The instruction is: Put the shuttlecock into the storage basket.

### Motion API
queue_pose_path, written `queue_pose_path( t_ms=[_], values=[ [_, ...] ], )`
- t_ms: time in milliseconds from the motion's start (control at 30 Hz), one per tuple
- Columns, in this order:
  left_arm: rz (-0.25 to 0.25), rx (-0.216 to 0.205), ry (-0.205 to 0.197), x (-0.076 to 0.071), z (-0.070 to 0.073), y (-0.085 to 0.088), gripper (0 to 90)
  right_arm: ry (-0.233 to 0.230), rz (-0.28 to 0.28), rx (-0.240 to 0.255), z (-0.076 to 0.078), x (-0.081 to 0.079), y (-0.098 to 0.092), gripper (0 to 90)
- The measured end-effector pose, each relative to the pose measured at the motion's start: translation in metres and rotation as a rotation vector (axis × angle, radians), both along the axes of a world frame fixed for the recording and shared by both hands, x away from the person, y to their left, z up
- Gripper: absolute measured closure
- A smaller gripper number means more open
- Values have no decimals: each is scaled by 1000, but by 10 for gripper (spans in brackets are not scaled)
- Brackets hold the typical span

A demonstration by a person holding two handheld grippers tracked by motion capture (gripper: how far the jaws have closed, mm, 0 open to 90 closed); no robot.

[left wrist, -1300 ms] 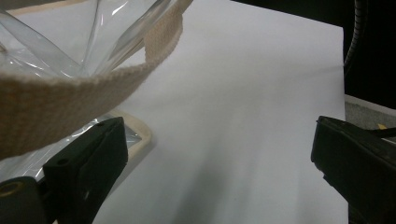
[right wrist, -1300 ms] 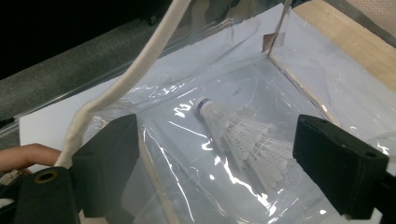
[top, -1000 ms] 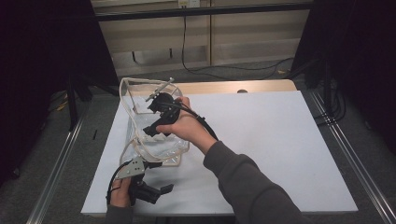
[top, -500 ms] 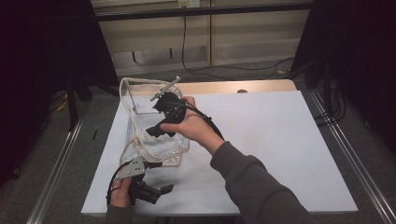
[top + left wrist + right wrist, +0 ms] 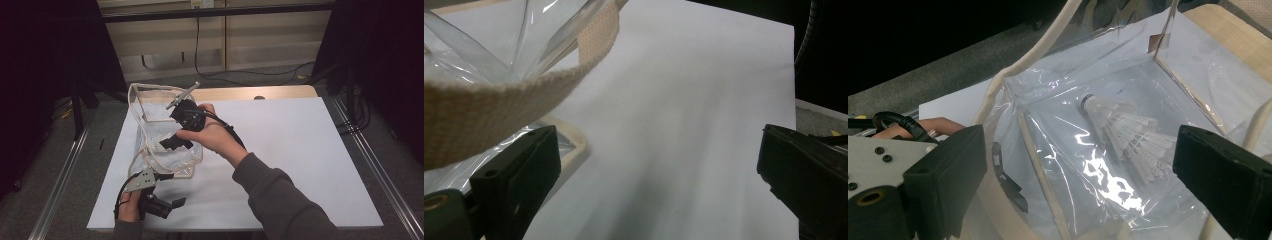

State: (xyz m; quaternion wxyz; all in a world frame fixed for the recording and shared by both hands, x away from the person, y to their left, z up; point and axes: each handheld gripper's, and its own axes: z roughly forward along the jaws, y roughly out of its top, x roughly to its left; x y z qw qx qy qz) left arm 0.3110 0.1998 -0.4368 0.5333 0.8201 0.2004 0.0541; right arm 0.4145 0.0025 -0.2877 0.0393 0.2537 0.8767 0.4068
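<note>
right claw clear of shuttlecock, bag still propped open

right claw [image 5: 172, 141] sits inside the mouth of the clear bag [image 5: 150, 107], jaws spread wide, nothing between them. in the right gripper view the shuttlecock [image 5: 1128, 135] lies straight ahead of the claw [image 5: 1083, 180], between the jaw lines but beyond the tips, apart from both pads. it rests on the bag's bottom panel, long axis running roughly 10 to 4 o'clock in that view: cork end at 10, feathers at 4 toward the right-hand jaw.

right hand [image 5: 212, 135] is the nearer one by far. left claw [image 5: 172, 204] is at 6 o'clock from the bag in the high view, low on the counter [image 5: 300, 150]. its jaws stand apart too, and the bag's webbing strap [image 5: 499, 107] crosses just above the left-hand jaw in the left gripper view; can't tell whether it touches.

vs the earlier frames: right claw's jaws have just been opening, with nothing held between them now. right hand shifted only slightly within the bag mouth; left hand and bag sit as they did.

judgement: drop looks done, next move is backing the right claw out along the bag's opening without snagging the rim.
</note>
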Motion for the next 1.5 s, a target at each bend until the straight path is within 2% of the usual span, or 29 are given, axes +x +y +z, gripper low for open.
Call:
queue_pose_path(
  t_ms=[967,1500],
  values=[
    [1,12,-2,0,0,0,40,-11,25,20,13,-11,-28,63],
    [4,16,-5,1,0,0,40,-17,14,28,13,-14,-48,64]
  ],
)
